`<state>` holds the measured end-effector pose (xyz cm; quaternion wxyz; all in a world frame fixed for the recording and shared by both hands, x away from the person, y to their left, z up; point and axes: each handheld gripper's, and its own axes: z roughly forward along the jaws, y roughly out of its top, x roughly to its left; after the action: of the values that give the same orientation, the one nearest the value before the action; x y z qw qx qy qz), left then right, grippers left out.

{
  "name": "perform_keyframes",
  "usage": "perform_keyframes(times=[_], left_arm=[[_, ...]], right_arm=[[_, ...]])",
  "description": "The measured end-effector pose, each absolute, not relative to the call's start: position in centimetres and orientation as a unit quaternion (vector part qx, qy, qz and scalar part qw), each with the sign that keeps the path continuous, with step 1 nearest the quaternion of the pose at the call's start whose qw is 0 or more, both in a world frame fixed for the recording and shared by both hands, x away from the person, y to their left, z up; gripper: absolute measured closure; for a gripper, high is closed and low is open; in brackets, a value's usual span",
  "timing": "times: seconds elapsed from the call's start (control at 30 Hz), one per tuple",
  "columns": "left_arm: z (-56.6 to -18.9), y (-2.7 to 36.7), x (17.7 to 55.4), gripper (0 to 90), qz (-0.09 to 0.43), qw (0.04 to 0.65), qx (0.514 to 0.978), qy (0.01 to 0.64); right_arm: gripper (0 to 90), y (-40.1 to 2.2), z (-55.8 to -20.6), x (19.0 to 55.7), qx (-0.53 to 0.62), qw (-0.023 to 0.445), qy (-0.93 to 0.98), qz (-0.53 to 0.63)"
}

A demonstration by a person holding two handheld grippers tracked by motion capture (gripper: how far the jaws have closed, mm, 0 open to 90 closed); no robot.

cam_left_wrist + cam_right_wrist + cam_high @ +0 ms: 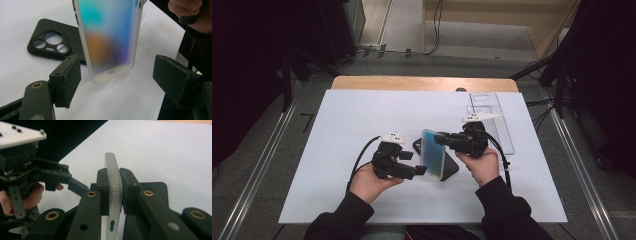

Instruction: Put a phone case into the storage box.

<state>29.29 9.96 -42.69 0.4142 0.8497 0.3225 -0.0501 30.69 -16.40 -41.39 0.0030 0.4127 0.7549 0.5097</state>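
Fingers of the right gripper (115, 195) are clamped tight on the edge of a translucent phone case (433, 154), holding it upright on its end at the centre of the high view, just above the white sheet on the desk (337, 130). Those of the left gripper (120, 82) stand fairly wide apart on either side of the case's lower end without touching it — nothing is held there yet. A black phone case (50, 41) lies flat on the sheet behind the upright one, at the upper left of the left gripper view, its camera cutouts facing up. A clear plastic tray (492, 117) sits at the upper right of the high view. The risk from here looks like a skewed pinch: if the left fingers close off-centre on the soft rim, the case could twist or slip out of the right grip — or knock against the black one. The right gripper view shows the pinched edge; the left gripper view shows the case's blurred blue-and-orange face.
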Motion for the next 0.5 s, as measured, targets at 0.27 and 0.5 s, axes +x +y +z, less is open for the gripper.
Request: perform_keyframes(times=[0.27, 0.5], left_arm=[[-42.2, 11.2, 30.1, 26.5, -0.065, 0.401, 0.853, 0.328], [-41.8, 11.7, 30.8, 26.5, -0.073, 0.405, 0.853, 0.321]], right_arm=[[77.0, -16.4, -41.8, 30.4, 0.401, 0.004, 0.760, 0.511], [76.9, -16.6, -41.5, 30.2, 0.378, 0.009, 0.769, 0.515]])
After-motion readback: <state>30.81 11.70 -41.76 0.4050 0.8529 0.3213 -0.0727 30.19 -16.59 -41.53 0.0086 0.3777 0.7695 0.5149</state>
